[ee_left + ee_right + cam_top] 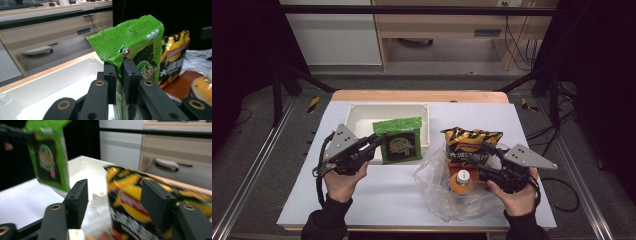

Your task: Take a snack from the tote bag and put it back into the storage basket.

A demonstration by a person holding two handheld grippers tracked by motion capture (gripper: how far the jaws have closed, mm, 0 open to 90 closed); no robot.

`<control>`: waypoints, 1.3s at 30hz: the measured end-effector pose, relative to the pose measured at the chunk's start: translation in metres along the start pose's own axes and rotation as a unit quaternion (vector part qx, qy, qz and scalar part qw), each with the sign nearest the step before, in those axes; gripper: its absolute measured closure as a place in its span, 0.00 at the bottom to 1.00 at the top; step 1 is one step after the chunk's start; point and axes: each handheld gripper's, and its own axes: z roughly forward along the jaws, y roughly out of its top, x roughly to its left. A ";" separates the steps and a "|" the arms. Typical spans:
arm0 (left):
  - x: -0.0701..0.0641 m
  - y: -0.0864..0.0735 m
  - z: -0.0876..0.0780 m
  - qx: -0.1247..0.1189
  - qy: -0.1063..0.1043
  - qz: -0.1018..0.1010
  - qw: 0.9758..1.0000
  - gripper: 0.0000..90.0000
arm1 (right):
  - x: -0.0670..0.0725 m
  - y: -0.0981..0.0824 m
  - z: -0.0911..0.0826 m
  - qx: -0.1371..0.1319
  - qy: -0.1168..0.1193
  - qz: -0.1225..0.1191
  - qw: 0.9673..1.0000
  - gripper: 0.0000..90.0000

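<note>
Though it looks bulky, the green snack packet is probably light, soft and crinkly — best pinched by its flat sealed edge, as the left tool does now, jaws clamped on it above the white bin. The right tool stands wide, its jaws either side of the yellow chip bag without pressing. Nearer the person lie a clear plastic bag and an orange bottle on the white desk. Beyond — wooden furniture and cables.
</note>
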 end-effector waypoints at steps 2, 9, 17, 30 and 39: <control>0.005 0.001 -0.001 -0.001 0.008 -0.002 1.000 0.92 | -0.005 -0.005 -0.007 0.003 -0.015 0.001 1.000 0.38; 0.024 0.000 0.002 0.001 0.024 -0.011 1.000 0.92 | -0.026 -0.025 -0.025 0.012 -0.055 0.025 0.998 0.31; 0.040 -0.004 0.007 0.003 0.039 -0.020 0.999 0.92 | -0.037 -0.036 -0.026 0.029 -0.079 0.034 0.996 0.28; 0.074 -0.015 0.039 0.021 0.077 -0.031 0.996 0.92 | -0.040 -0.041 -0.023 0.036 -0.083 0.038 0.995 0.27; 0.101 -0.020 0.059 0.038 0.110 -0.037 0.993 0.92 | -0.040 -0.041 -0.022 0.038 -0.082 0.039 0.995 0.27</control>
